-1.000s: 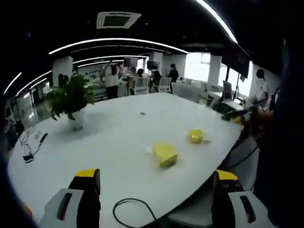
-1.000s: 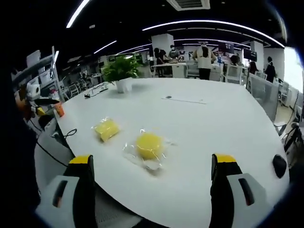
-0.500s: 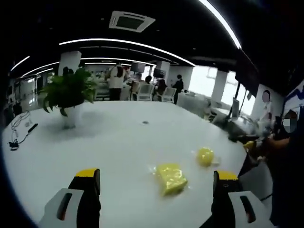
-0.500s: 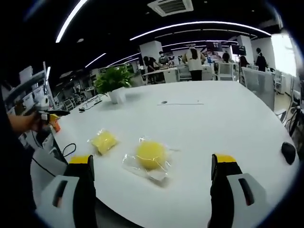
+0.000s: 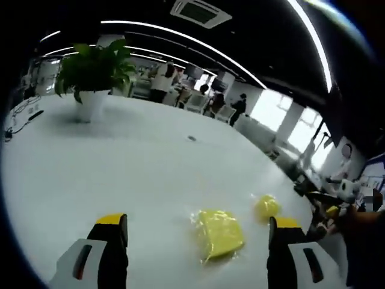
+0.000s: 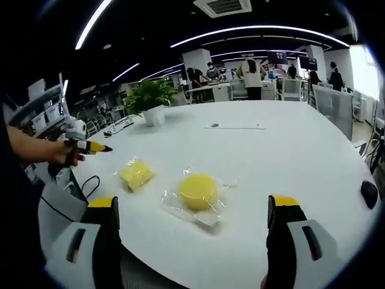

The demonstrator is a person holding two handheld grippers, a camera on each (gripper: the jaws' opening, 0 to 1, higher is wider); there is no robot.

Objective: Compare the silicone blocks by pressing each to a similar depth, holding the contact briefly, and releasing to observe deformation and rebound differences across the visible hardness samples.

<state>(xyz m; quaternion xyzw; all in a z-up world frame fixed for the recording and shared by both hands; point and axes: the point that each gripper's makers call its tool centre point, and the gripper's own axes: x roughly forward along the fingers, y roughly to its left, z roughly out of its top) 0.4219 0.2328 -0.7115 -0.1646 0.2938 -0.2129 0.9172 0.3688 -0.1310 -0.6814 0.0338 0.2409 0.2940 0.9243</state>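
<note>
Two yellow silicone blocks in clear bags lie on the white table point(image 6: 289, 150). In the right gripper view the round block point(image 6: 200, 191) sits just ahead between my jaws, and the square block point(image 6: 136, 173) lies to its left. My right gripper point(image 6: 192, 241) is open and holds nothing. The left gripper point(image 6: 90, 146), held by a hand, comes in from the left over the table edge. In the left gripper view the square block point(image 5: 219, 232) lies close ahead and the round block point(image 5: 266, 206) lies beyond it to the right. My left gripper point(image 5: 195, 247) is open, above the table.
A potted plant point(image 5: 93, 66) point(image 6: 150, 96) stands farther back on the table. A black cable point(image 6: 84, 180) hangs at the table's left edge, and a small black object point(image 6: 368, 194) lies at the right edge. People and chairs are beyond the far side.
The left gripper has advanced over the table, so the square block sits closer in its view. In the right gripper view the blocks lie as before and the left gripper reaches further in.
</note>
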